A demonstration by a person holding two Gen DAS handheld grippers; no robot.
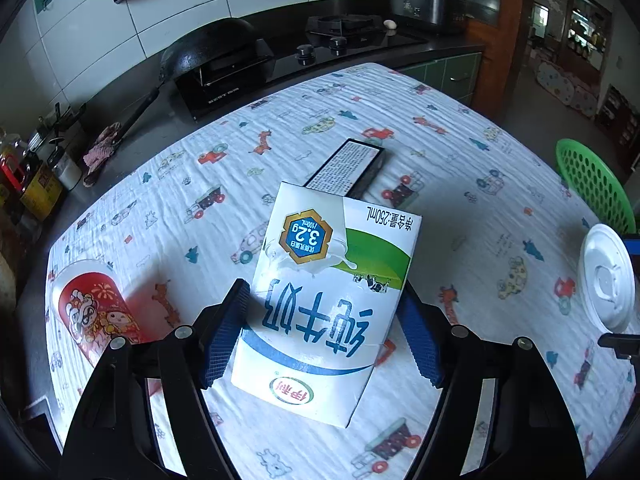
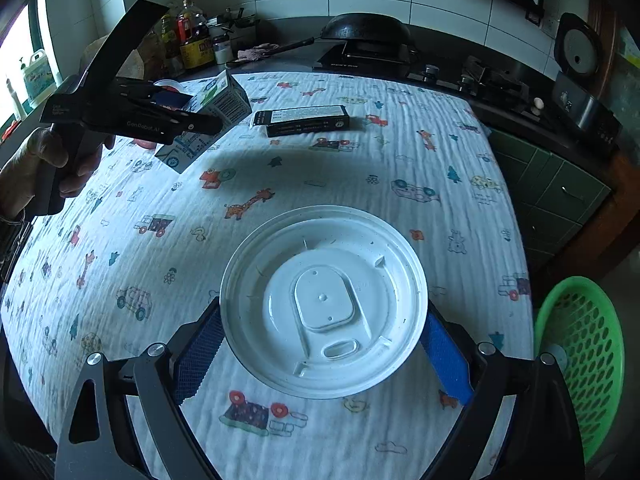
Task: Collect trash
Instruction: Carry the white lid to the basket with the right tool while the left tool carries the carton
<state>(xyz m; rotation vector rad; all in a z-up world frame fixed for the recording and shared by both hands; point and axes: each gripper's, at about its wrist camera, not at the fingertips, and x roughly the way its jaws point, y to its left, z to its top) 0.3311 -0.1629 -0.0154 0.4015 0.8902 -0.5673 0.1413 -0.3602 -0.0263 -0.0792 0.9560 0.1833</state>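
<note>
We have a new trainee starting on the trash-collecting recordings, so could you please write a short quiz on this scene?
1. True or false: the left claw grips the white milk carton with green and blue print.
2. What sits between the right claw's pads? A: a red paper cup. B: a white round plastic lid. C: a black flat box.
3. In the right wrist view, which container stands beside the right edge of the white cartoon-print tablecloth?

Key
1. True.
2. B.
3. The green perforated plastic basket.
</note>
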